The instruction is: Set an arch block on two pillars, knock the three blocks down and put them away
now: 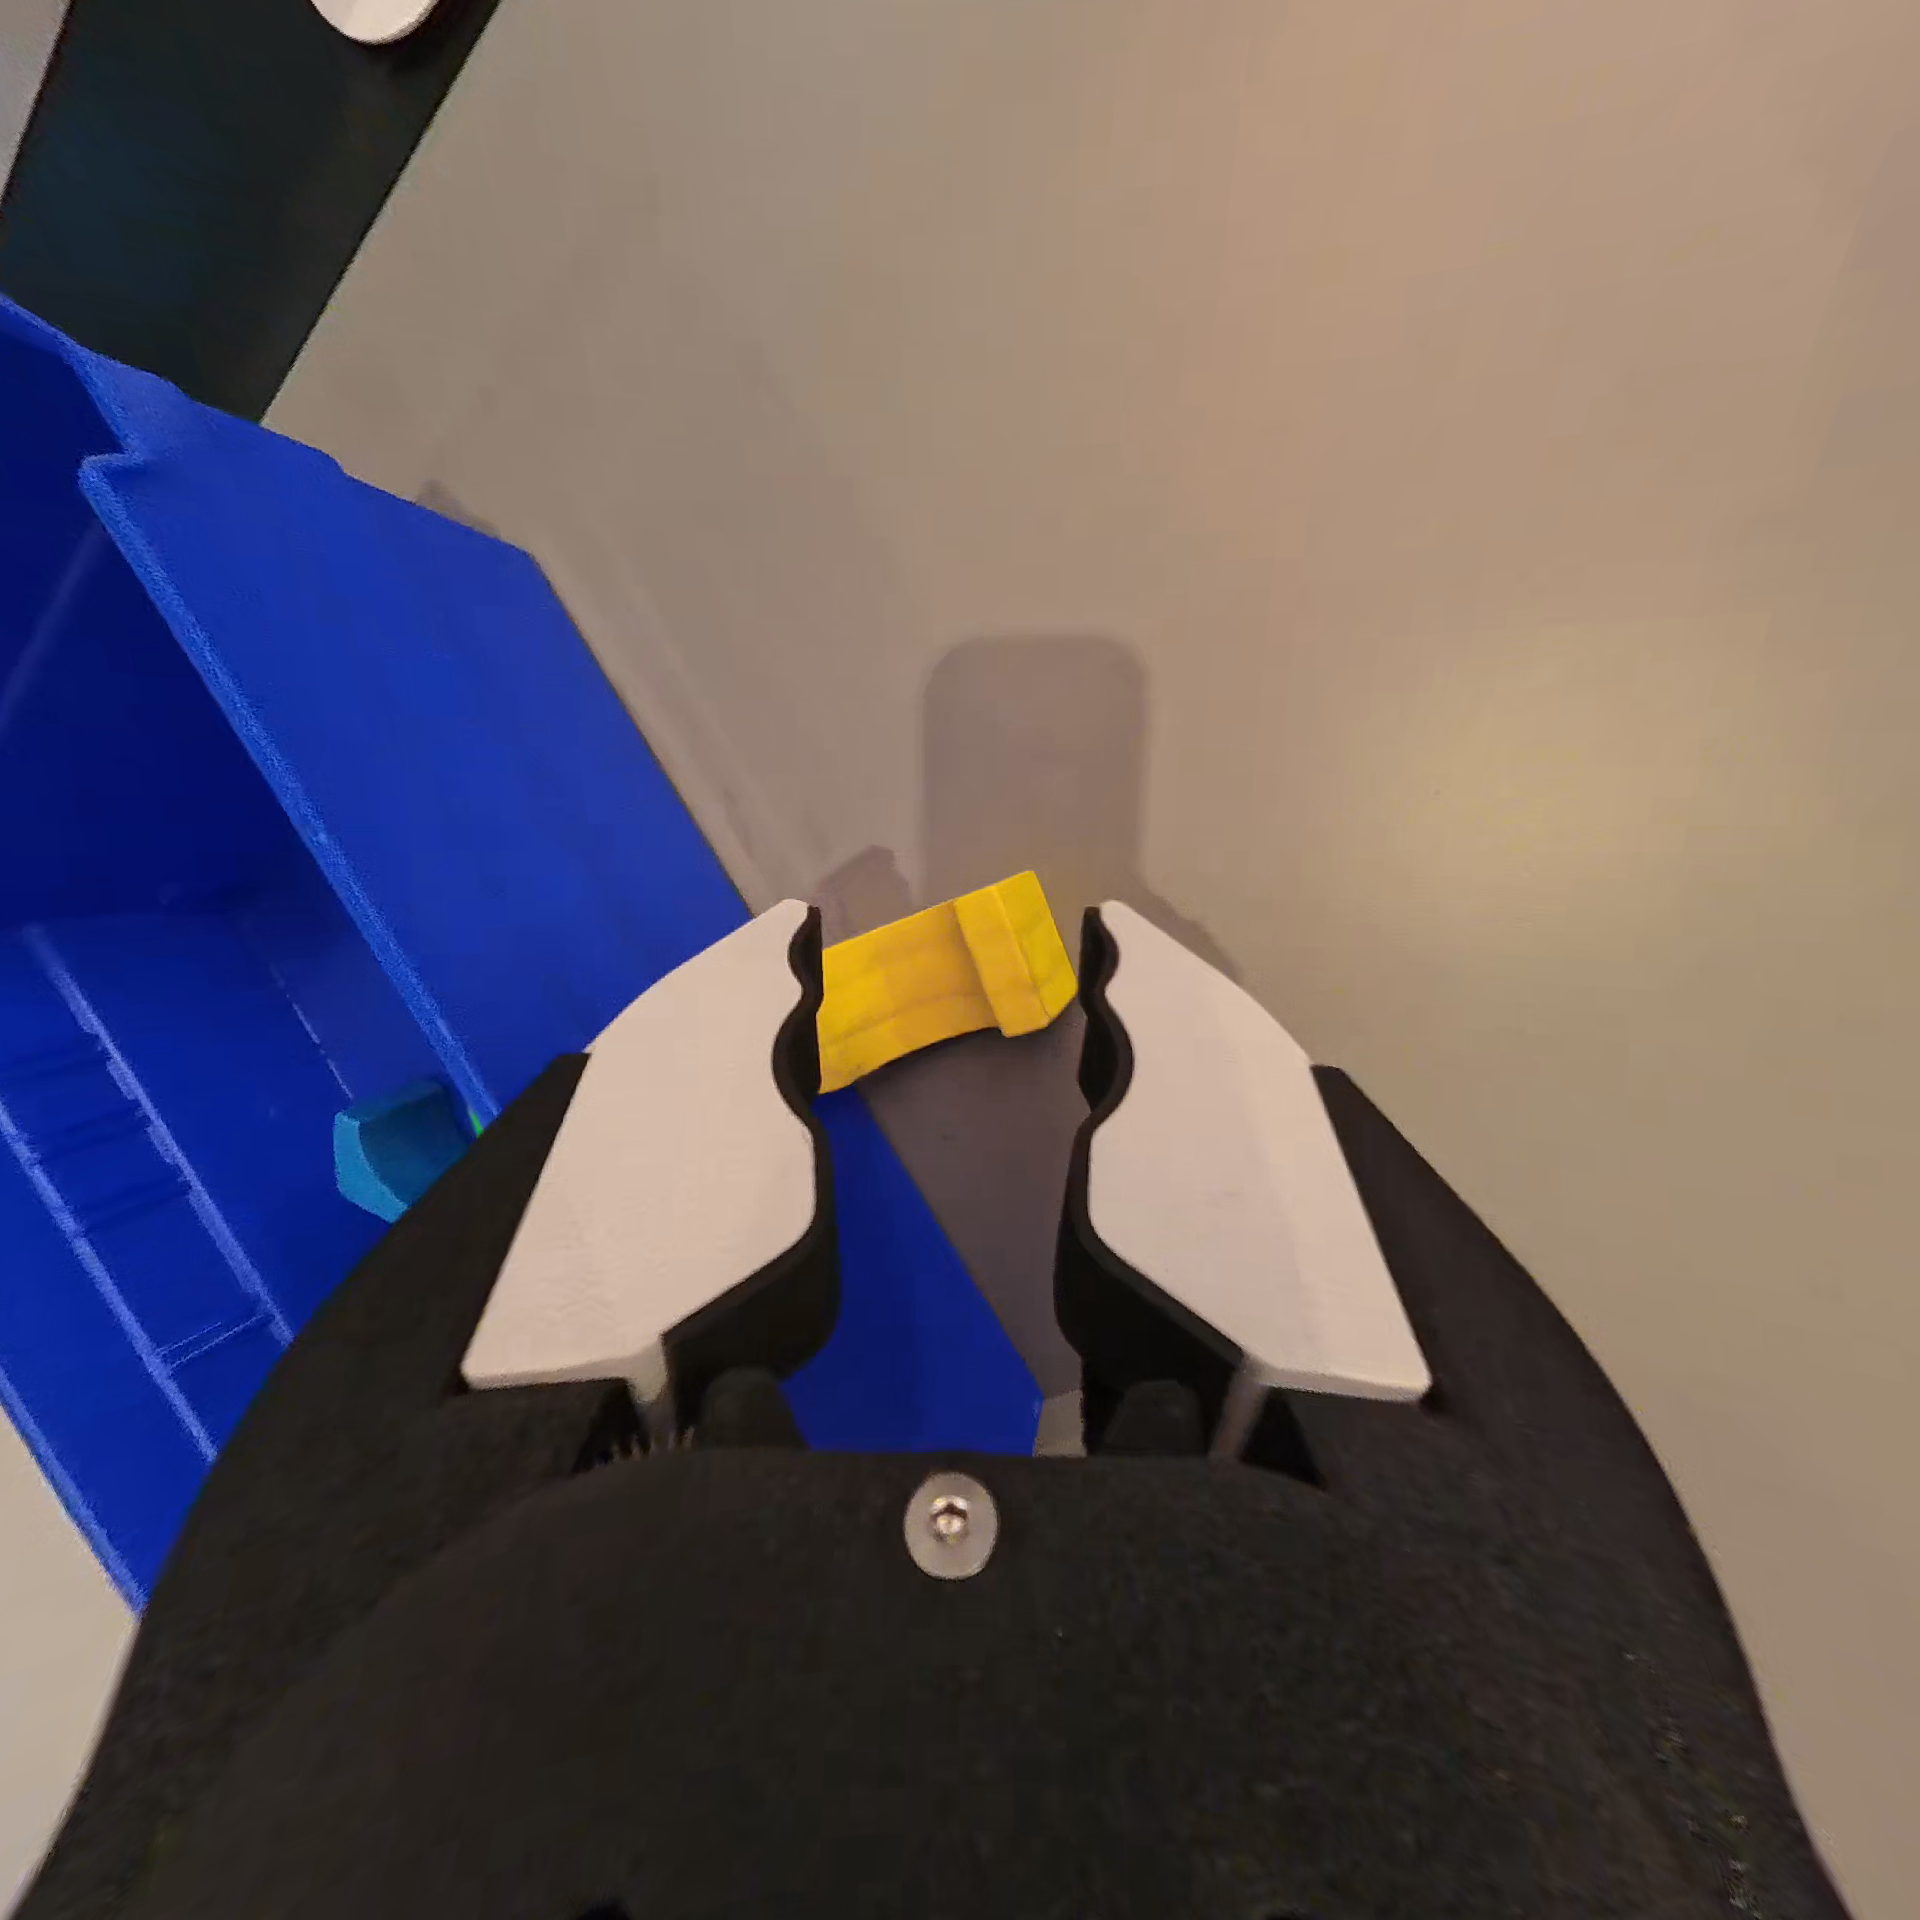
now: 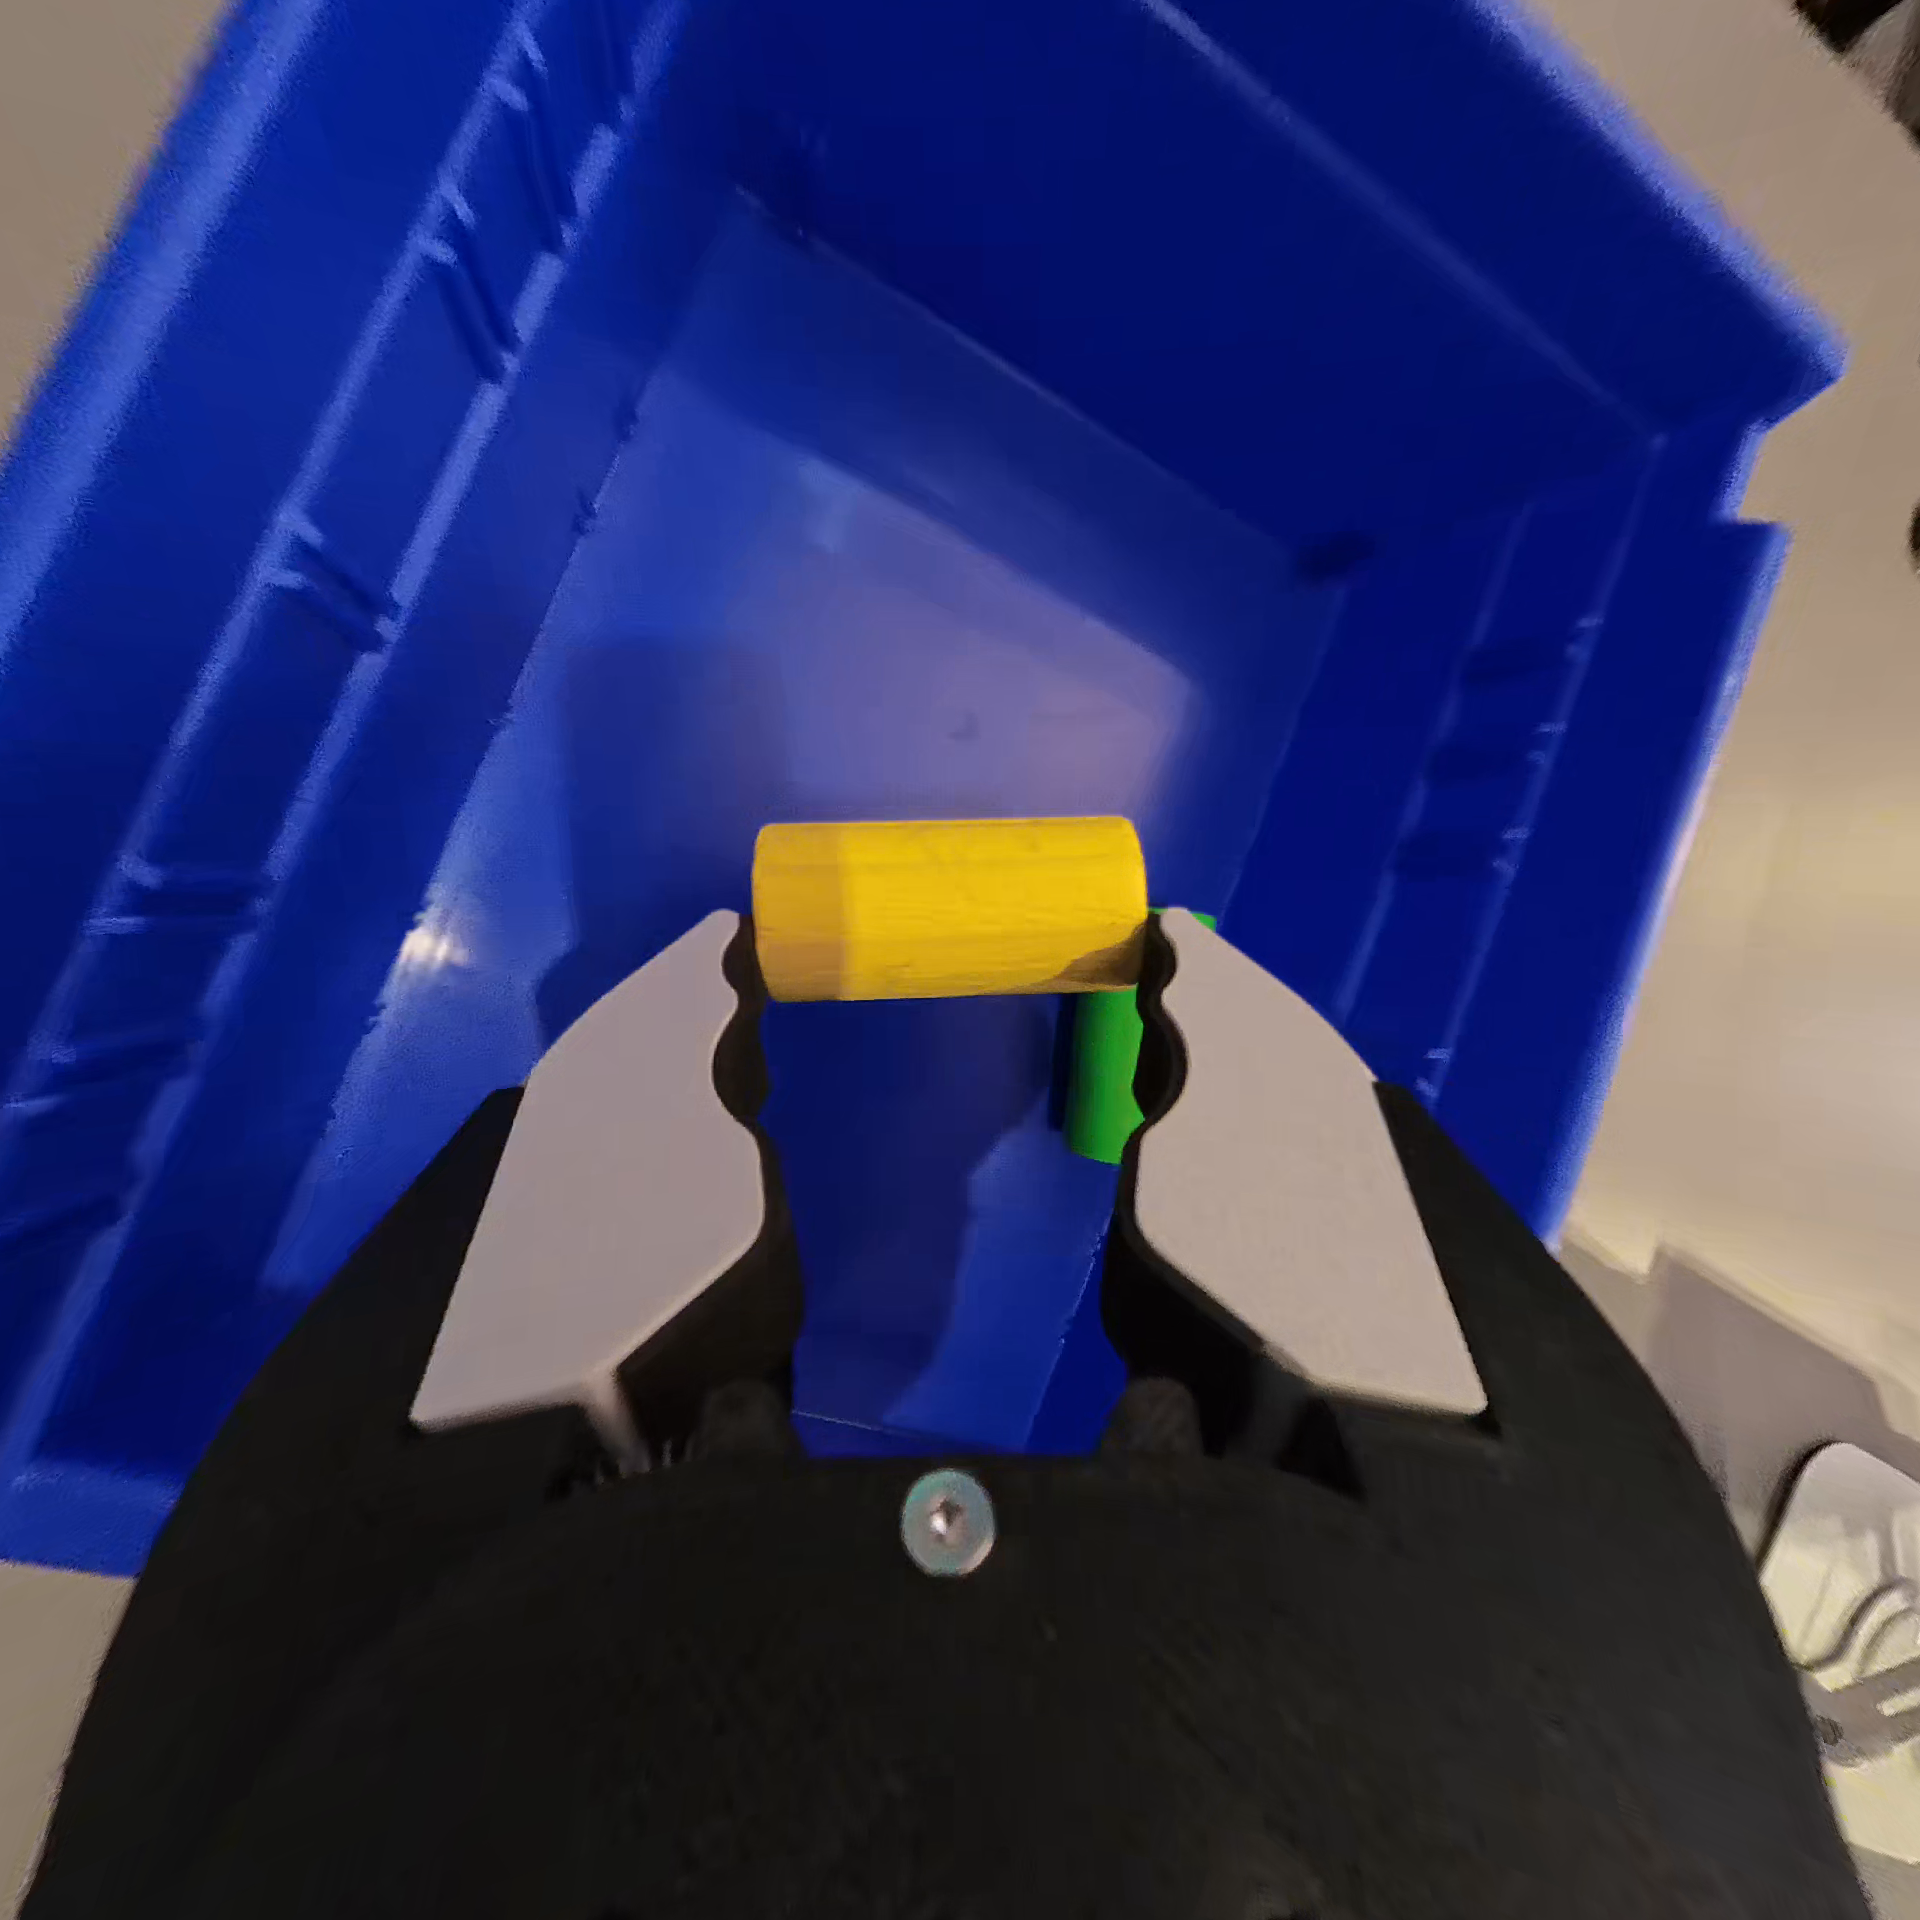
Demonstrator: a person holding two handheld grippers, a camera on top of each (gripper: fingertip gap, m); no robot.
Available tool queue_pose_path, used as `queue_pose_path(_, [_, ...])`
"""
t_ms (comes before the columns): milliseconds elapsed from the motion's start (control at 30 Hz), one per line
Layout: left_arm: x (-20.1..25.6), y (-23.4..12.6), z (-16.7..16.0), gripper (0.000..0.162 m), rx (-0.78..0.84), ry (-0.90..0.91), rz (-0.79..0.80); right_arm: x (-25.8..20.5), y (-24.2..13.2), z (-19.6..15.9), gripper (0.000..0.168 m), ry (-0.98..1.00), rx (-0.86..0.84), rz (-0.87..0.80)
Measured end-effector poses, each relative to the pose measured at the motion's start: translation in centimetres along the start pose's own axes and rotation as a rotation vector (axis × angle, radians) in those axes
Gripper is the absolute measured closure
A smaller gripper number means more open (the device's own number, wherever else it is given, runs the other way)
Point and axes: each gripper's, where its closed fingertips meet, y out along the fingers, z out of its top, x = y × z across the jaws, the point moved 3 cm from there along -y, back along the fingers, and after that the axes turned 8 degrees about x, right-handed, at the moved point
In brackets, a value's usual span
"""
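Note:
In the left wrist view, my left gripper (image 1: 951, 935) has its jaws close around a yellow arch block (image 1: 935, 987), low over the grey table, just right of the blue bin (image 1: 436, 748). The block sits askew between the fingertips, and its left end is hidden behind the left finger. In the right wrist view, my right gripper (image 2: 945, 935) is shut on a yellow cylinder (image 2: 945, 909), gripped by its two flat ends and held over the inside of the blue bin (image 2: 312, 644). A green cylinder (image 2: 1101, 1081) lies on the bin floor below it.
A teal block (image 1: 395, 1148) lies inside the bin near its right wall. A black strip (image 1: 208, 187) runs along the table's far left. White and grey objects (image 2: 1849, 1621) lie on the table right of the bin. Across from one pair of fingers to the other is roughly 45 centimeters.

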Motion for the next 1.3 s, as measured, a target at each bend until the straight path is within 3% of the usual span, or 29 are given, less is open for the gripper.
queue_pose_path(233, [1.1, 1.1, -0.2, 0.109, -0.115, 0.056, 0.052, -0.2, 2.1, -1.6, 0.097, 0.002, -0.089, 0.008])
queue_pose_path(367, [1.0, 2.5, -1.2, 0.107, -0.216, 0.038, 0.071, 0.3, 1.9, -1.0, 0.096, 0.029, -0.052, -0.022])
queue_pose_path(500, [0.9, 3.5, -1.5, 0.137, -0.24, 0.049, 0.073, 0.8, 0.3, 0.4, 0.096, 0.058, 0.058, -0.027])
queue_pose_path(667, [1.2, 3.2, -1.3, 0.14, -0.244, 0.162, 0.037, 1.2, -3.1, 1.8, 0.096, 0.05, 0.176, -0.047])
queue_pose_path(767, [1.2, 1.8, -0.2, 0.14, -0.161, 0.146, -0.017, 0.1, -6.1, 3.9, 0.097, -0.002, 0.335, -0.076])
queue_pose_path(833, [1.5, -0.2, 1.0, 0.14, -0.048, 0.114, -0.126, -2.4, -8.4, 5.8, 0.097, -0.072, 0.483, -0.043])
queue_pose_path(900, [2.6, -3.2, 2.7, 0.14, 0.115, 0.041, -0.341, -6.5, -10.5, 7.8, 0.097, -0.164, 0.666, 0.049])
queue_pose_path(1067, [4.7, -12.3, 6.3, 0.14, 0.509, -0.14, -0.895, -19.2, -13.3, 10.1, 0.097, -0.337, 0.92, 0.461])
queue_pose_path(1233, [5.1, -15.8, 7.2, 0.14, 0.642, -0.241, -1.128, -26.4, -15.0, 12.4, 0.097, -0.4, 1.082, 0.588])
queue_pose_path(1300, [5.6, -16.5, 6.9, 0.141, 0.634, -0.249, -1.224, -27.7, -15.1, 13.1, 0.097, -0.419, 1.098, 0.558])
